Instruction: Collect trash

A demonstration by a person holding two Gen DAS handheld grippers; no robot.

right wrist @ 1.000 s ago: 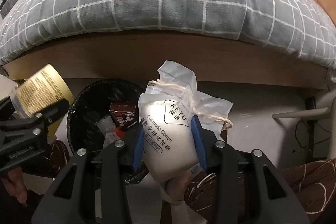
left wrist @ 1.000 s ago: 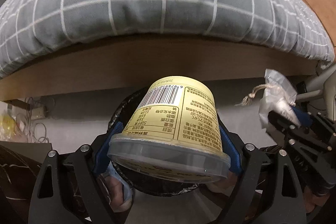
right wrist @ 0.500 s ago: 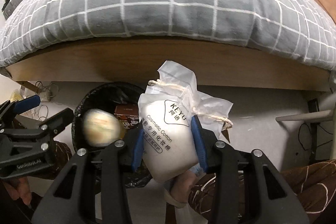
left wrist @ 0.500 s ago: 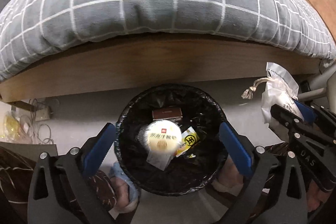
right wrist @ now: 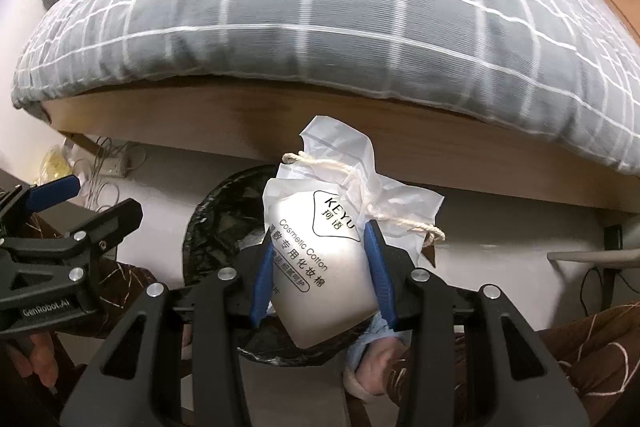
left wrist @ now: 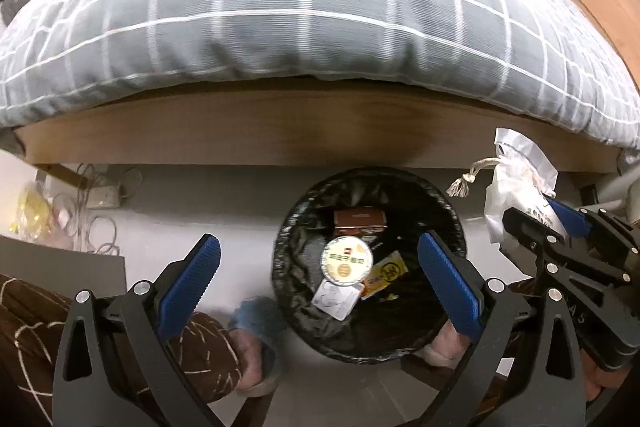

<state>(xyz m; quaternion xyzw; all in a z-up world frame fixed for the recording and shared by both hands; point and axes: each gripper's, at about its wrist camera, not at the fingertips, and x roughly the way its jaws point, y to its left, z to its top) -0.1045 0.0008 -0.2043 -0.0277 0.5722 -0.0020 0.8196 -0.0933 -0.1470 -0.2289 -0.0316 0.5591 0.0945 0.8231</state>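
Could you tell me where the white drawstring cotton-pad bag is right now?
The white drawstring cotton-pad bag is clamped in the right gripper, centre of the right wrist view, over the black-lined round trash bin.

Pale grey floor [left wrist: 208,199] beside a wooden bed frame [left wrist: 280,131].

On the floor: a round bin lined with a black plastic bag [left wrist: 452,219], standing just in front of the bed frame; a white power strip with tangled cables [left wrist: 102,197], left, near the frame. A grey quilt with a white grid [left wrist: 304,11] lies on the bed, overhanging its edge.
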